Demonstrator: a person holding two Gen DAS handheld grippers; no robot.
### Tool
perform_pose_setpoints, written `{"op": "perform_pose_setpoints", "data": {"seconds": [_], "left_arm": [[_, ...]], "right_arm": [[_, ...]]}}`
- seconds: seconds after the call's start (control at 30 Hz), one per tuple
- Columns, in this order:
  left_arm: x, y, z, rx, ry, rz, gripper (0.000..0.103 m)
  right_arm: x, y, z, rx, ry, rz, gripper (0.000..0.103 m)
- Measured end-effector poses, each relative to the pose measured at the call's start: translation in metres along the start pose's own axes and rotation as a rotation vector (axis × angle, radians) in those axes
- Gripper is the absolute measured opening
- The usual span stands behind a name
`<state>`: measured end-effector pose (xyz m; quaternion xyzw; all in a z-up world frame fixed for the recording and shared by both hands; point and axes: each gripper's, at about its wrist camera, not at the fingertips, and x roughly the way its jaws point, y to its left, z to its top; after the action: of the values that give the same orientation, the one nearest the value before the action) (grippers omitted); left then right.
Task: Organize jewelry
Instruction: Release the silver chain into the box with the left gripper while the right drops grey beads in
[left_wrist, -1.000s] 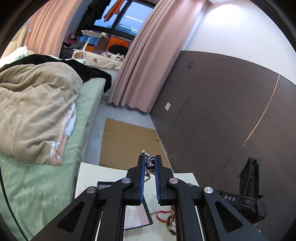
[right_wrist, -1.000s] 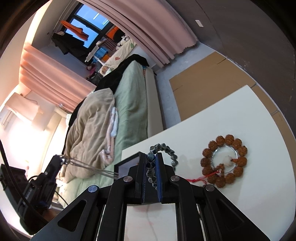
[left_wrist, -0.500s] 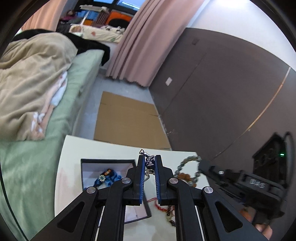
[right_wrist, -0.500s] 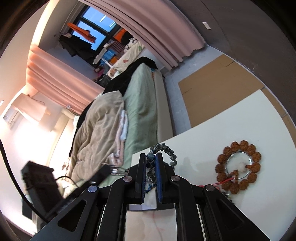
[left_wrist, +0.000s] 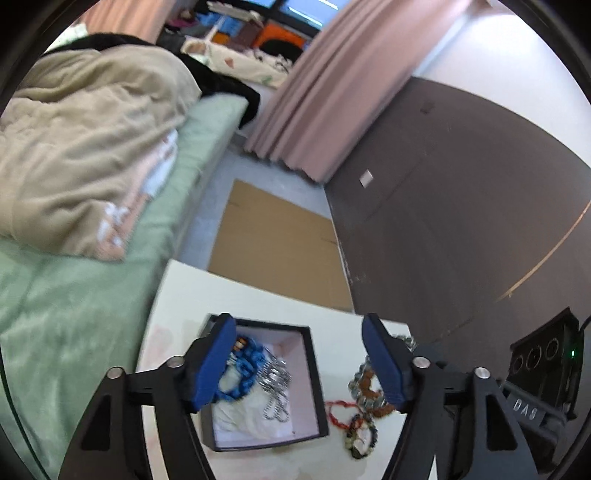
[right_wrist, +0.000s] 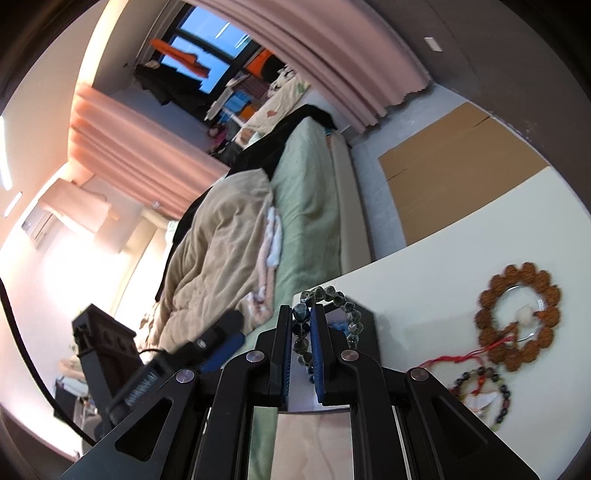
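My left gripper (left_wrist: 299, 326) is open and empty above a black box (left_wrist: 314, 387) with a white lining on the white table (left_wrist: 207, 291). In the box lie a blue bead piece (left_wrist: 240, 369) and a silver chain (left_wrist: 275, 387). My right gripper (right_wrist: 306, 314) is shut on a grey-green bead bracelet (right_wrist: 334, 297), held above the box's corner (right_wrist: 371, 332). On the table lie a brown bead bracelet (right_wrist: 517, 317) with a red cord, and a small dark bead bracelet (right_wrist: 484, 391).
A bed with a green sheet (left_wrist: 74, 314) and a beige blanket (left_wrist: 85, 147) runs along the table's left. Flat cardboard (left_wrist: 277, 247) lies on the floor beyond the table. A dark wall (left_wrist: 461, 221) is on the right. Pink curtains (left_wrist: 332, 92) hang at the back.
My left gripper has opened and the silver chain it held now lies in the box. My right gripper has moved closer to the box with the bracelet still held.
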<state>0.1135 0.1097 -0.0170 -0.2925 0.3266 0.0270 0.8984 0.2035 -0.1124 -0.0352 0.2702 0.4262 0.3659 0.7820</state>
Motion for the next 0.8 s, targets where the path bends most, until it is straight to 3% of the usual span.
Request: {"op": "perform_pose_setpoints", "data": {"seconds": [0.33, 0.53, 0.6, 0.63, 0.67, 0.8], "left_arm": [[-0.019, 0.037, 0.01, -0.102, -0.035, 0.047, 0.074], [-0.028, 0.045, 0.009, -0.131, -0.04, 0.042, 0.074], [-0.029, 0.045, 0.007, -0.127, -0.038, 0.045, 0.074], [-0.03, 0.044, 0.007, -0.126, -0.036, 0.045, 0.074], [-0.03, 0.044, 0.006, -0.123, -0.033, 0.044, 0.074], [-0.034, 0.042, 0.001, -0.106, -0.029, 0.048, 0.074]], "right_arm": [[0.034, 0.017, -0.016, -0.052, 0.077, 0.004, 0.011], [0.051, 0.017, -0.022, -0.068, 0.119, -0.08, 0.013], [0.051, 0.016, -0.022, -0.061, 0.132, -0.075, 0.029], [0.05, 0.014, -0.022, -0.055, 0.13, -0.074, 0.046], [0.046, 0.014, -0.023, -0.054, 0.121, -0.074, 0.054], [0.03, 0.01, -0.024, -0.048, 0.097, -0.083, 0.055]]}}
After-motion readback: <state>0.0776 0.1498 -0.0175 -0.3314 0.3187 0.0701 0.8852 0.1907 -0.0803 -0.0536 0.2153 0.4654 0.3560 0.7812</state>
